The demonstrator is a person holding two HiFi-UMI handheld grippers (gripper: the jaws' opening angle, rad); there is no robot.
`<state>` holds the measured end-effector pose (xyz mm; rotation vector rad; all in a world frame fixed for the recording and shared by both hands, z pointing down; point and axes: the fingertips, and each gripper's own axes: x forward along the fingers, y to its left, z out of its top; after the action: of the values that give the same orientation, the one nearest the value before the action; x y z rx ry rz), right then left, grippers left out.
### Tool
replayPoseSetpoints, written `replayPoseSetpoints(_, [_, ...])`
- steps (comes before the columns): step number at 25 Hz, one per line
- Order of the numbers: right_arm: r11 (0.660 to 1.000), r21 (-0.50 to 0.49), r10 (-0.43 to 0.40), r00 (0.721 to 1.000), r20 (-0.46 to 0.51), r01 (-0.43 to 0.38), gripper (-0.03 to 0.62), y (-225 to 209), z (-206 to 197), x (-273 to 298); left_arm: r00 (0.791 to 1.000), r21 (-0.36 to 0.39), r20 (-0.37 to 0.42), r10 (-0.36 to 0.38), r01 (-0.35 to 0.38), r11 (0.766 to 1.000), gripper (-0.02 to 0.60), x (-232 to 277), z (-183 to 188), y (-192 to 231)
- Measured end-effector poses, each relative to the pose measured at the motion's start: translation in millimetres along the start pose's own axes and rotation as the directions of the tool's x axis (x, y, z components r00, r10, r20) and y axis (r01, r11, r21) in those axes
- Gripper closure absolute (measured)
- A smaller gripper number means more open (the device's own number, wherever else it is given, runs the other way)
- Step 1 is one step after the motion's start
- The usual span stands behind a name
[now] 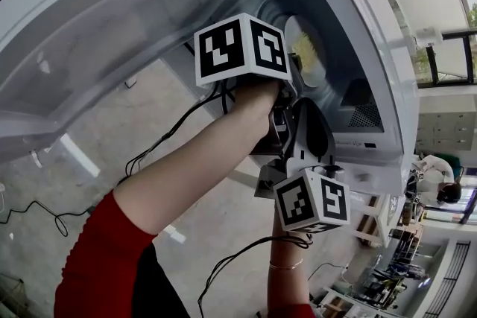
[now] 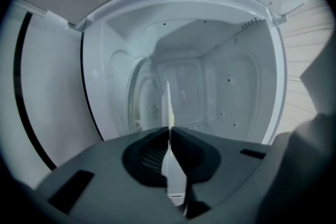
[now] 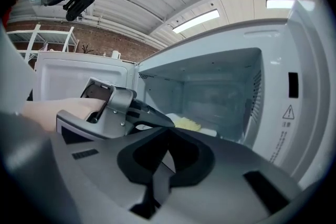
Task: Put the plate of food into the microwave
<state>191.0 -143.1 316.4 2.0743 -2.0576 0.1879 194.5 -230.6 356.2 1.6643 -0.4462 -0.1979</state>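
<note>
The white microwave [image 1: 373, 71] stands with its door [image 1: 112, 26] swung wide. Inside its cavity lies a white plate [image 1: 307, 56] with yellow food [image 3: 187, 124]. My left gripper [image 1: 292, 78] reaches into the cavity and is shut on the plate's rim. In the left gripper view the plate [image 2: 169, 105] runs edge-on between the closed jaws of my left gripper [image 2: 170, 128]. Just outside the opening, my right gripper [image 1: 307, 112] stays beside the left one. The right gripper [image 3: 167, 130] is shut with nothing between its jaws, and its view shows the left gripper's body [image 3: 113, 110].
The microwave's side wall with its vent holes [image 3: 256, 97] and the door frame [image 3: 286, 113] stand close on the right. Black cables [image 1: 160, 141] trail over the grey floor below. Desks and shelves [image 1: 417, 234] fill the room at the lower right.
</note>
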Motion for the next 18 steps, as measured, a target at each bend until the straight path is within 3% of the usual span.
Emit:
replayPoseSetpoints(11, [1.0,0.019,0.009,0.999,-0.052,-0.008,0.58,-11,2,5,0.994,-0.002,-0.032,0.102,-0.102,0.995,0.554,6,-2,2])
replayPoseSetpoints(18, [0.999,0.037,0.0,0.998,-0.064,0.002,0.58,-14,2,9,0.976,0.08,-0.061,0.21,-0.205,0.976,0.554,7,2,5])
